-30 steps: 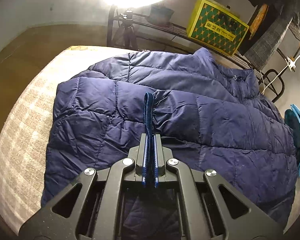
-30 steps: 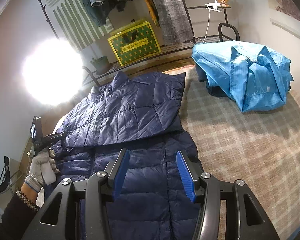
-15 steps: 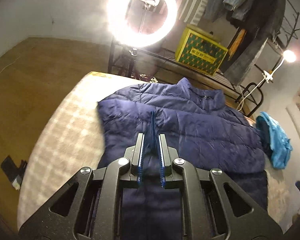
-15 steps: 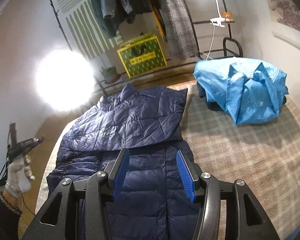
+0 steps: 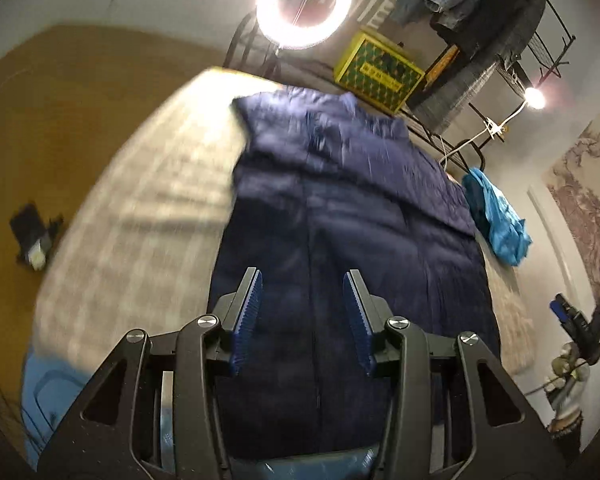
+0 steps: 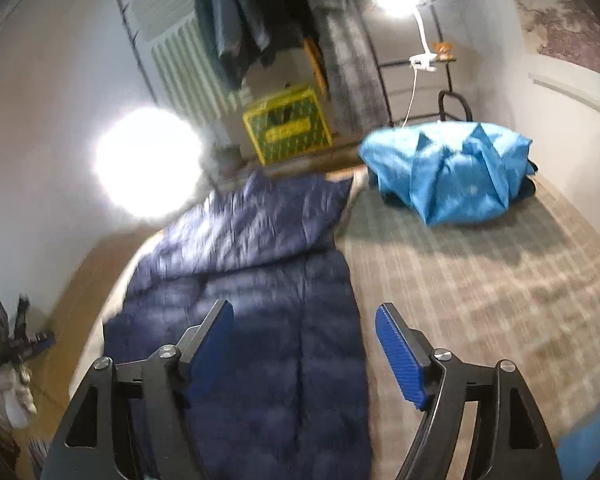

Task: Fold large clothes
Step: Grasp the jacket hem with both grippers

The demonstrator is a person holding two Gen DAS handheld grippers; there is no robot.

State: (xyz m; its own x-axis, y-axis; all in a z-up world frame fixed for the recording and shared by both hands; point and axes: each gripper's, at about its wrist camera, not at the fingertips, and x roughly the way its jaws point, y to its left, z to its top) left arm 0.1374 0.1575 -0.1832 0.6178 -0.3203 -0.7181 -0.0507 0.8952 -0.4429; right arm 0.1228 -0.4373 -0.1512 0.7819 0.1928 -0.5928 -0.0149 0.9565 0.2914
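A long navy quilted coat (image 5: 340, 208) lies flat on the plaid bed (image 5: 148, 208), its sleeves folded across the chest. My left gripper (image 5: 303, 280) hovers above the coat's lower half, jaws opening, nothing between the blue pads. From the other side, the coat (image 6: 260, 288) stretches away under my right gripper (image 6: 304, 312), whose jaws are also opening and hold nothing. The right gripper also appears at the left view's right edge (image 5: 576, 320), and the left gripper (image 6: 8, 320) in a gloved hand at the right view's left edge.
A crumpled light blue garment (image 6: 448, 168) sits on the bed's far right corner. A ring light (image 5: 304, 2), a yellow-green box (image 6: 288, 124) and a rack of hanging clothes (image 6: 252, 20) stand behind the bed. Wooden floor (image 5: 60, 100) lies to the left.
The left gripper let go of the coat fabric it pinched, opened and pulled back and up toward the coat's hem. The right gripper opened wider and drew back a little.
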